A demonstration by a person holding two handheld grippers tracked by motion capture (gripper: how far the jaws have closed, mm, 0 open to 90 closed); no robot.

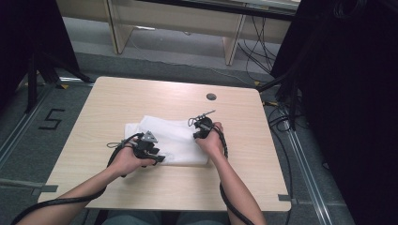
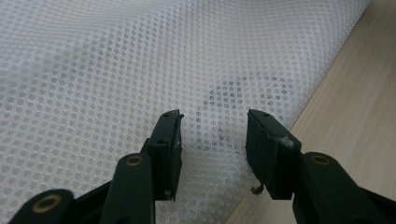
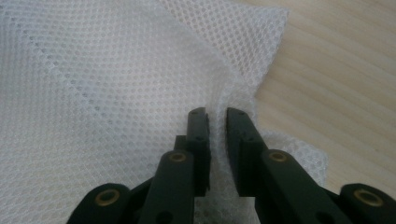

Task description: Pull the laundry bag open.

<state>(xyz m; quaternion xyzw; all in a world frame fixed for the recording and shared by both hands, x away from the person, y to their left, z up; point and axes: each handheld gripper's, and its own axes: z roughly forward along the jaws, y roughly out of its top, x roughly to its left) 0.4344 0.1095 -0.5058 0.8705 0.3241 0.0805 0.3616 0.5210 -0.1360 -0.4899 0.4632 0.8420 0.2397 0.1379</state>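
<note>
A white mesh cloth is lying folded near the middle of the light wooden worktop, a little toward the person's side, and both hands are working at it. In the right gripper view a raised fold of the mesh near its edge is sitting between the two black jaws of the right tongs, which are standing nearly together and pinching that fold, with bare worktop showing just beyond the cloth's corner. In the high view the right tongs are resting at the cloth's right part. The left tongs are standing spread, with flat mesh lying between and beyond the jaws and nothing gripped; the cloth's edge is running just beside them against the worktop. From above, the left tongs are sitting at the cloth's near left edge. A small round grommet is sitting in the worktop beyond the cloth, well apart from it.
</note>
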